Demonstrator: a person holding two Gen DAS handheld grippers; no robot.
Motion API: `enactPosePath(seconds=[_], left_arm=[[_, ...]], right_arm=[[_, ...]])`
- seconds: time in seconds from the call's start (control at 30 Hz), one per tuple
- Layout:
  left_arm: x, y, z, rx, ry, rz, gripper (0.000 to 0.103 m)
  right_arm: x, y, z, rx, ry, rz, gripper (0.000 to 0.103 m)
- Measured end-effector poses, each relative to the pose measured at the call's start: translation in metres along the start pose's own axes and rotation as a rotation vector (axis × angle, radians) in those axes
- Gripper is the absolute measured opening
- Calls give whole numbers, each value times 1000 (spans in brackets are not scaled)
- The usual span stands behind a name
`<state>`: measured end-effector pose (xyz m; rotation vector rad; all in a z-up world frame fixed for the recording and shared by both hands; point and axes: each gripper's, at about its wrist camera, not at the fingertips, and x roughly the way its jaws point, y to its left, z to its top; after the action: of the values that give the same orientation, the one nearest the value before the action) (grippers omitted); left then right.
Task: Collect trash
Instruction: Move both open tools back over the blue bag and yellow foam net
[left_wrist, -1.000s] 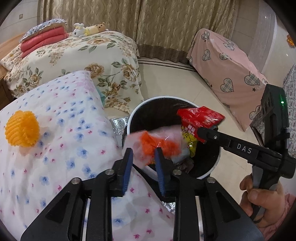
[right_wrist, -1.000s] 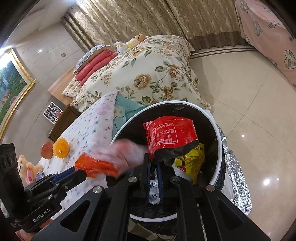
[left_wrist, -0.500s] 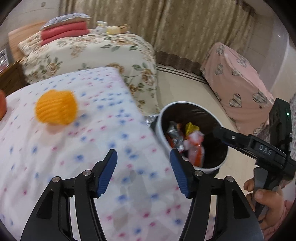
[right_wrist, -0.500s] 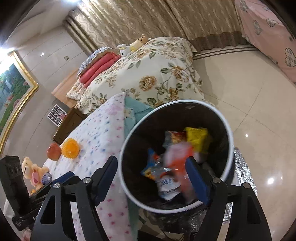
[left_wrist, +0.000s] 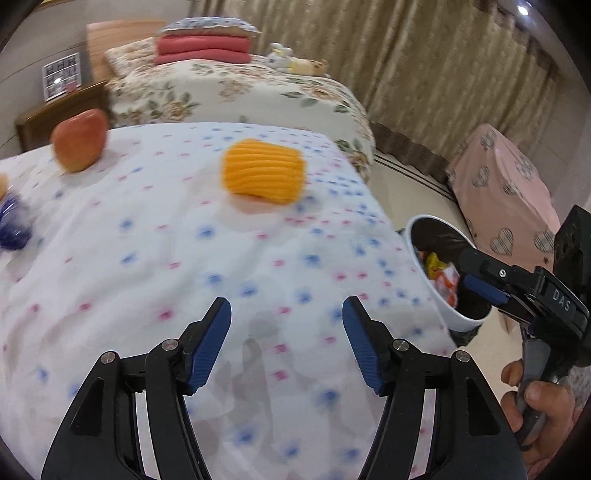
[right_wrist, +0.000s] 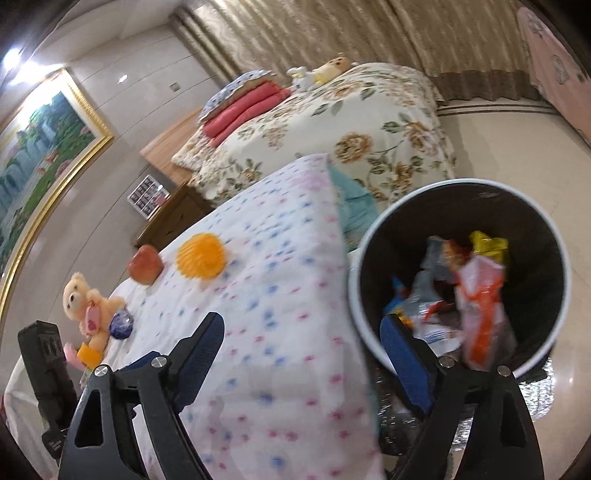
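A white bin (right_wrist: 554, 243) with a black liner stands on the floor beside the table; it also shows in the left wrist view (left_wrist: 448, 315). Several wrappers (right_wrist: 476, 291) in red, orange, yellow and clear plastic lie inside it. My left gripper (left_wrist: 286, 343) is open and empty above the flowered tablecloth (left_wrist: 147, 258). My right gripper (right_wrist: 301, 354) is open and empty at the table's edge, beside the bin's rim; it shows in the left wrist view (left_wrist: 484, 280) over the bin.
On the tablecloth lie an orange ridged ball (left_wrist: 264, 175), an apple (left_wrist: 79, 140), a blue object (left_wrist: 13, 221) and a teddy bear (right_wrist: 86, 306). A floral bed (left_wrist: 240, 92) stands behind the table. A pink covered seat (left_wrist: 509, 195) is at the right.
Both grippers opened and let their wrappers fall into the bin. Both have since swung left, away from the bin and over the table.
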<state>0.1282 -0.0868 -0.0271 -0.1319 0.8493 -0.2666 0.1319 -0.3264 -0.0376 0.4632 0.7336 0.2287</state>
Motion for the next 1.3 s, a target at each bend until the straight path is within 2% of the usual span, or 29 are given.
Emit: enactPosePath(seconds=[0.2,0.63,1.03,1.3], left_arm=[[-9,37,-9,-68,-6,35,66],[-24,77,-17,-132,-24,111,68],[-30,127,-14,-212,-44,190,74],[-31,178,-8,-288,-50,256,75]], right_arm=[[13,30,-8,-45,25,29,91],[42,72,-19,-130,82,63,92],[70,94,-17,-179,111,64,93],[97,102,-4,-209,119,49,93]])
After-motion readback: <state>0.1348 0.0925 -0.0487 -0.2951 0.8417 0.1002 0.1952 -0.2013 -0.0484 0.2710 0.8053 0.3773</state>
